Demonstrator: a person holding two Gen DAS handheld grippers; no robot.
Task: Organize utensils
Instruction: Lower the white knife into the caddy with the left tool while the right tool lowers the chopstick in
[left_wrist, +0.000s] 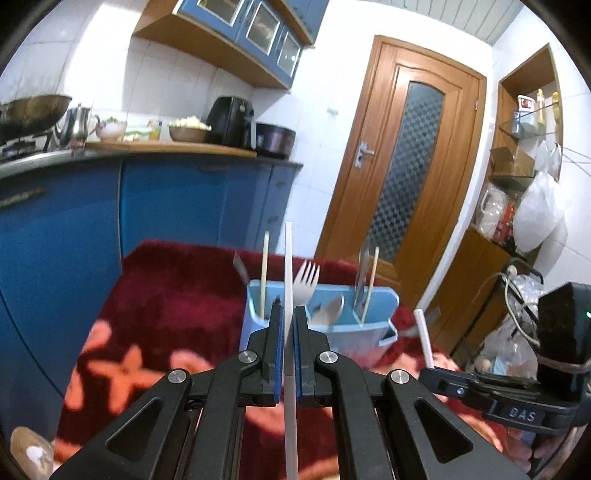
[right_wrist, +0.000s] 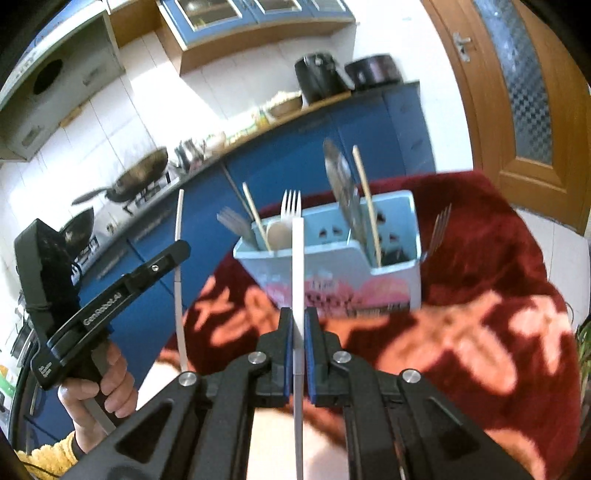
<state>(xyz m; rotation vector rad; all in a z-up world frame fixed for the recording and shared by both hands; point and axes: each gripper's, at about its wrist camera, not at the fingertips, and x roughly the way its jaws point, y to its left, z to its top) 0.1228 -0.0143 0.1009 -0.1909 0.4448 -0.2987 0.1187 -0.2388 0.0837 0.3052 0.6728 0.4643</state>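
Note:
My left gripper (left_wrist: 289, 308) is shut on a white chopstick (left_wrist: 288, 258) that stands upright between its pads. My right gripper (right_wrist: 299, 317) is shut on a second white chopstick (right_wrist: 298, 254), also upright. Both hang just in front of a light blue utensil holder (left_wrist: 373, 332) (right_wrist: 332, 266) on the red flowered cloth (left_wrist: 166, 295). The holder contains a fork (left_wrist: 308, 277), a spoon (left_wrist: 330, 308), wooden chopsticks (right_wrist: 365, 199) and a knife (right_wrist: 341, 181). Each gripper shows in the other's view: the right one (left_wrist: 432, 373), the left one (right_wrist: 181, 251), held by a hand (right_wrist: 107, 384).
A metal fork (right_wrist: 439, 229) rests outside the holder at its right end. Behind the table run blue cabinets (left_wrist: 177, 206) and a counter with a wok (right_wrist: 136, 177), kettle (left_wrist: 77, 123) and air fryer (left_wrist: 231, 118). A wooden door (left_wrist: 402, 177) and cluttered shelves (left_wrist: 517, 192) stand to the right.

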